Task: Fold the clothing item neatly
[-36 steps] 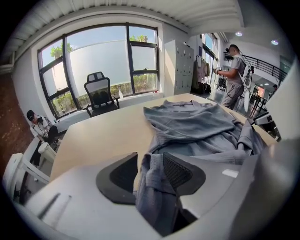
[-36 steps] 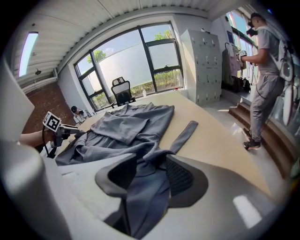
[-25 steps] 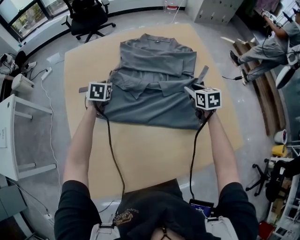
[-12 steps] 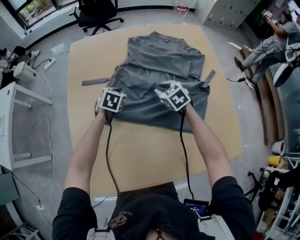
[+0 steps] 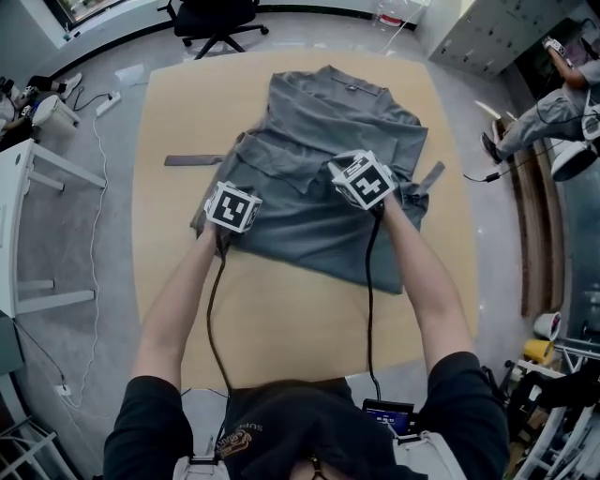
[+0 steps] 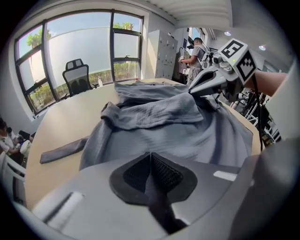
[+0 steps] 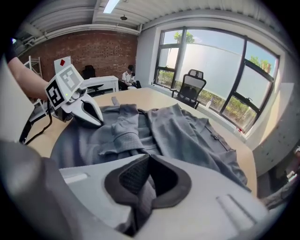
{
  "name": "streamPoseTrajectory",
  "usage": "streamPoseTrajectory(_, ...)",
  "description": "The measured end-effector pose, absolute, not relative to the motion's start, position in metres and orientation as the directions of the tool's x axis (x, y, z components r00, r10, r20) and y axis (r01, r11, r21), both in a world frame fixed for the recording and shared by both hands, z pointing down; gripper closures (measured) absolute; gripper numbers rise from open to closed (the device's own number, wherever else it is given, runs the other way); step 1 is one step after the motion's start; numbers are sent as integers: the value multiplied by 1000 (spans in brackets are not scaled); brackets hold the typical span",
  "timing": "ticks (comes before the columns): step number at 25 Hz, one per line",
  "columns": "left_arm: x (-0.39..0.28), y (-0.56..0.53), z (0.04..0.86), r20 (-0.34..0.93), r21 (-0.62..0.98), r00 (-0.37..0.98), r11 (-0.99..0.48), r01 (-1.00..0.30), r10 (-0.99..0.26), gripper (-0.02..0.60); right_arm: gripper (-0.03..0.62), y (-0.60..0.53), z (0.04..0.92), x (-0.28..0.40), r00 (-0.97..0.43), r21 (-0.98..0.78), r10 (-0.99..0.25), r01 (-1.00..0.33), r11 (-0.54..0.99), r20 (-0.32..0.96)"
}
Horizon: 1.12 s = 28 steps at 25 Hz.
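A grey collared shirt [image 5: 319, 141] lies spread on the wooden table [image 5: 281, 319], collar at the far end and sleeves folded in over the body. My left gripper [image 5: 230, 214] sits at the shirt's near-left edge; its jaws have just been closing and stand shut on a pinch of dark fabric [image 6: 151, 161]. Over the shirt's middle-right, my right gripper [image 5: 367, 187] has just closed too, with a fold of grey cloth pinched between its pads [image 7: 145, 176]. Each gripper shows in the other's view: the right gripper [image 6: 211, 79] and the left gripper [image 7: 84, 110].
A grey strip [image 5: 192, 160] lies on the table left of the shirt, and another strip [image 5: 431, 175] pokes out at its right. A black office chair [image 5: 220, 14] stands beyond the far edge. A white desk [image 5: 19, 234] is at left, and a seated person [image 5: 562, 103] at right.
My right gripper moved left from the shirt's near-right corner to its middle and rolled over. The left gripper shifted forward and down at the left edge. Both closed on cloth.
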<state>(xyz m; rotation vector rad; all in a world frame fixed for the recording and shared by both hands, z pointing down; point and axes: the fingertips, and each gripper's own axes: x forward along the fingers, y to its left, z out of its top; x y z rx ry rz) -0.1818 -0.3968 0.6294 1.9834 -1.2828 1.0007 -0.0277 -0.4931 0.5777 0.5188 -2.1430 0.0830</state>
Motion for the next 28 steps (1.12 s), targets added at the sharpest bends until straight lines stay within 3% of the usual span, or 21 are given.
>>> streamPoseTrajectory(10, -185, -397, 624, 798, 107, 283, -337, -935, -532, 561, 583, -546, 618, -19, -418, 116, -316, -438, 892, 851)
streamPoseTrajectory(17, -187, -397, 623, 798, 129, 293, -326, -937, -527, 563, 572, -548, 604, -17, -523, -53, -250, -496, 867, 815)
streamPoseTrajectory(23, -184, -400, 629, 797, 161, 309, -310, -937, -520, 564, 566, -564, 572, -1, -536, -49, -339, -584, 810, 773)
streamPoseTrajectory(28, -186, -396, 629, 819, 158, 305, -320, -934, -486, 565, 566, -548, 561, -13, -544, -41, -354, -584, 811, 761)
